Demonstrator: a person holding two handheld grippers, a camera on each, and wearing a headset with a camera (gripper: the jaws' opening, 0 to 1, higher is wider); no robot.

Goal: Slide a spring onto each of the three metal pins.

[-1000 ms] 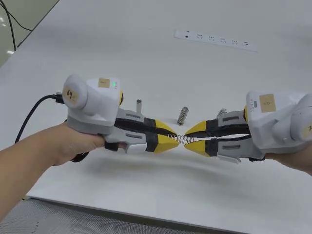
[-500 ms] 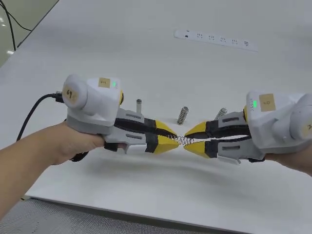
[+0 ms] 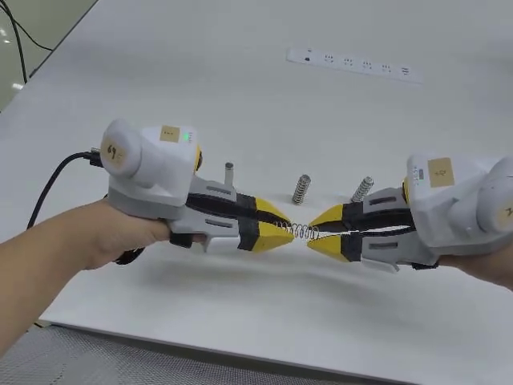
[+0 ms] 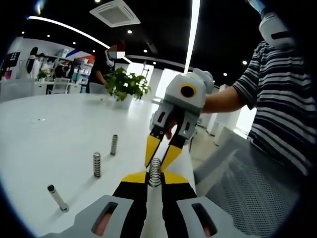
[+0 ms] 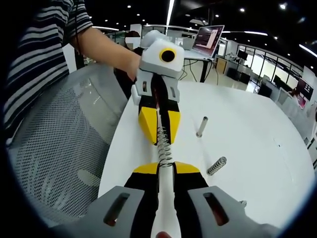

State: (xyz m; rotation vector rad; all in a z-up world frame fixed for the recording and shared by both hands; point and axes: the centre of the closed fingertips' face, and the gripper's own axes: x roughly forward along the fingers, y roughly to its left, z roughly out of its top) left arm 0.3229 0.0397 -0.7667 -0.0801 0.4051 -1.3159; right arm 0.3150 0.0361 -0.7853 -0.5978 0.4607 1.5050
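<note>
So, fingers first: my left gripper (image 3: 287, 229) has both yellow fingers (image 4: 134, 178) pinched onto one end of a spring (image 3: 300, 232), and my right gripper (image 3: 314, 237) is clamped onto the other end. The two grippers point nose to nose and the spring is stretched across the little gap between the tips, up in the air above the table (image 3: 240, 80), not touching it.

From the left gripper view the coil stands right between my own tips, and the right gripper's fingers come down on its far end in a narrow V. The right gripper view shows the same thing from the other side, with the spring running from my closed tips straight to the left gripper's.

Just past the grippers are the pins in a row. The bare pin (image 3: 228, 173) is nearest my left gripper, standing upright with nothing on it. Next comes the middle pin (image 3: 300, 189) and then the far pin (image 3: 362, 189), both wrapped in coils and leaning a bit.

Way back on the table lies a power strip (image 3: 353, 64), and a black cable (image 3: 56, 180) trails off the left gripper.
</note>
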